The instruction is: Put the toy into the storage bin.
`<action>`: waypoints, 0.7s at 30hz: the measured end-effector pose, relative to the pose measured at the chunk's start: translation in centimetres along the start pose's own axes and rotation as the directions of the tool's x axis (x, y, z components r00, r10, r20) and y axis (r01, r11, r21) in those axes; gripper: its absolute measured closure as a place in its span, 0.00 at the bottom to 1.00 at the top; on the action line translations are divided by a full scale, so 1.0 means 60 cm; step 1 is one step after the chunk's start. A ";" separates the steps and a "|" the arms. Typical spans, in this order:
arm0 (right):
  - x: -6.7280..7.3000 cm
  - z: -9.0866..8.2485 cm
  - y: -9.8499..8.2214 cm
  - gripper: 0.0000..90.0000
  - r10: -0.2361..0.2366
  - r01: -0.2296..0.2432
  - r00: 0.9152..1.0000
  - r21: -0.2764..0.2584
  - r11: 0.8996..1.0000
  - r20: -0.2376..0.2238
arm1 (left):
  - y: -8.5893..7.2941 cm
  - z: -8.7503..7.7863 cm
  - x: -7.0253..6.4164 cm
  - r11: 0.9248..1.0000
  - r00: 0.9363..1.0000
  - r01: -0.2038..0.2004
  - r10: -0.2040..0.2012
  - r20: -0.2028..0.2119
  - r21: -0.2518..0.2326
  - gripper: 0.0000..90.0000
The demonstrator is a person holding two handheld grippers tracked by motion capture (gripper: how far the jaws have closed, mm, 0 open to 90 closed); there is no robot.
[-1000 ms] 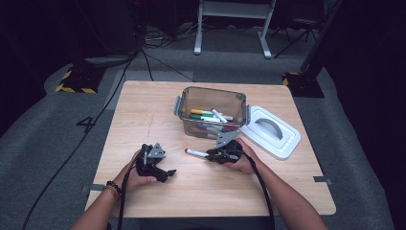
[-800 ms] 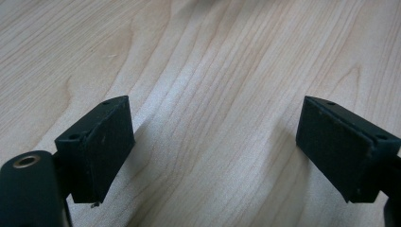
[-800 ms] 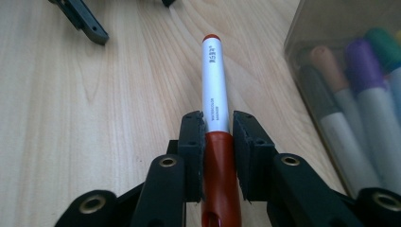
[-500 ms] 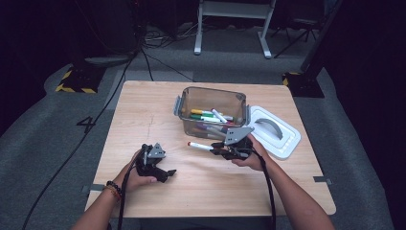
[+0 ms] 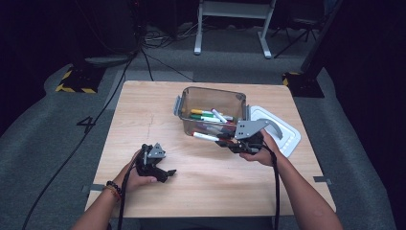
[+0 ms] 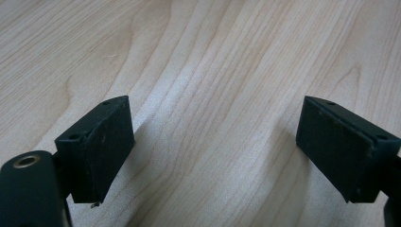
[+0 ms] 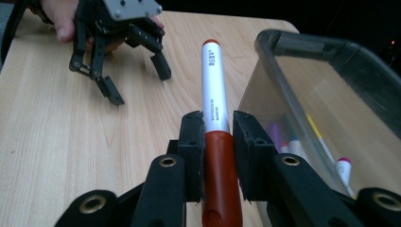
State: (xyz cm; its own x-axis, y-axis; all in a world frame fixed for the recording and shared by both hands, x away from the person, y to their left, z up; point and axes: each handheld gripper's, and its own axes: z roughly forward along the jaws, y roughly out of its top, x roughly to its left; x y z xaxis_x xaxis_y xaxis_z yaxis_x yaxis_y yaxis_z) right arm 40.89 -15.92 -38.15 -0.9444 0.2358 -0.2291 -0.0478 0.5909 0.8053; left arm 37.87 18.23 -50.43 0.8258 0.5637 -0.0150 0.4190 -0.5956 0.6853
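Observation:
A marker with a silver barrel and red cap is clamped between the jaws of my right gripper. In the high view that gripper holds the marker level, just in front of the near wall of a clear plastic bin that holds several markers. My left gripper rests on the wooden table near the front left, its jaws wide apart. In the left gripper view its pads frame bare wood. The right gripper view shows the left gripper farther off, open.
A white bin lid lies flat to the right of the bin, behind my right hand. Cables trail from both grippers toward the table's front edge. Dark floor, stands and cables surround the table.
My right gripper has lifted the marker off the table and carried it back toward the bin's near wall. The left gripper has stayed where it was.

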 end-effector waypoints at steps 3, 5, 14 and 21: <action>-0.005 -0.010 0.012 0.83 -0.015 0.015 1.000 -0.006 1.000 0.014 | 0.000 0.000 0.000 1.000 1.000 0.000 0.000 0.000 0.000 0.14; -0.011 -0.017 0.019 0.83 -0.021 0.021 0.999 -0.011 1.000 0.030 | 0.000 0.000 0.000 1.000 1.000 0.000 0.000 0.000 0.000 0.14; -0.060 -0.035 0.046 0.83 0.004 -0.002 0.997 -0.031 1.000 0.082 | 0.000 0.000 0.000 1.000 1.000 0.000 0.000 0.000 0.000 0.14; -0.109 -0.017 0.054 0.83 0.028 -0.031 0.993 0.029 0.999 0.112 | 0.000 0.000 0.000 1.000 1.000 0.000 0.000 0.000 0.000 0.14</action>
State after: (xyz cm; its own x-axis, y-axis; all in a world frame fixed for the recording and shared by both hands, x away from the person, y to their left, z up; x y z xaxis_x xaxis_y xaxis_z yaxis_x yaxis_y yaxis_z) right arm 46.61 -16.32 -33.49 -0.9030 0.3370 -0.2665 -0.0089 0.6055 0.7958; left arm 37.87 18.23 -50.43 0.8259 0.5636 -0.0148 0.4188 -0.5958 0.6853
